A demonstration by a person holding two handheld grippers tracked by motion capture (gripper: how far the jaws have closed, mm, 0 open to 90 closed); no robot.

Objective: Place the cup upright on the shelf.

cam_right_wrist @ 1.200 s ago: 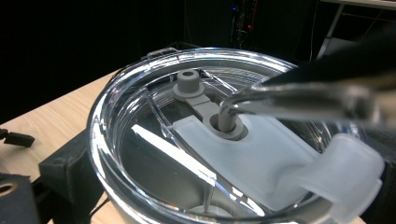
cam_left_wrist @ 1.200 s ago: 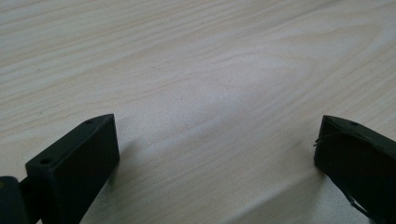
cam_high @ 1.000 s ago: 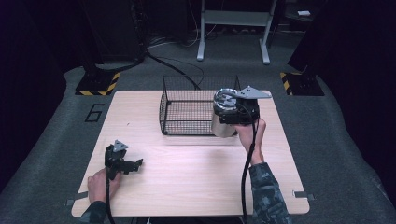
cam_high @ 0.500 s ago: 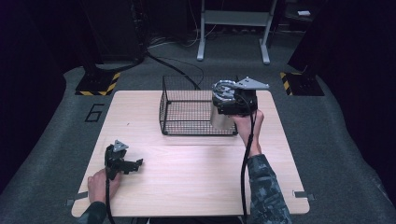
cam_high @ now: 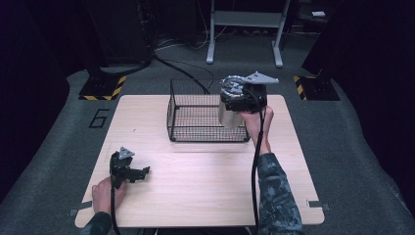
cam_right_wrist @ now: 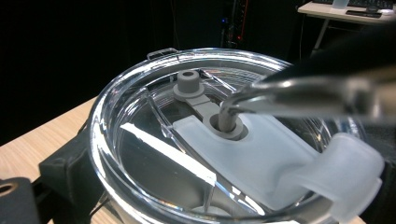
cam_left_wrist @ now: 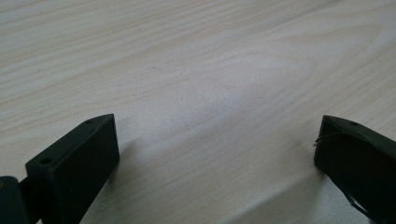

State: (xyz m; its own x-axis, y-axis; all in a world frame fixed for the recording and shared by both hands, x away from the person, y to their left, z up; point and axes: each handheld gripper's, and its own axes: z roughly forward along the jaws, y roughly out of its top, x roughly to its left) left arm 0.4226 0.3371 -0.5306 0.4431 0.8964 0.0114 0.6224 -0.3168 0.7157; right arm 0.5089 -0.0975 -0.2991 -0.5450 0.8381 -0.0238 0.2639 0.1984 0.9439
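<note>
Since a second ago my right gripper (cam_high: 234,100), clamped on the upright steel tumbler (cam_high: 229,116), has shifted up-frame over the wire basket's (cam_high: 195,133) right end, while my left gripper (cam_high: 139,174) idles wide open at lower left.

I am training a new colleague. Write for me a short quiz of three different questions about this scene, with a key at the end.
1. True or false: the left gripper holds something.
2. What does the right gripper grip? A) wire basket B) steel tumbler C) cable
3. Which container stands on the table?

Key
1. False: its jaws stand open over bare wood.
2. B, the steel tumbler, with a clear lid.
3. The wire basket.
</note>
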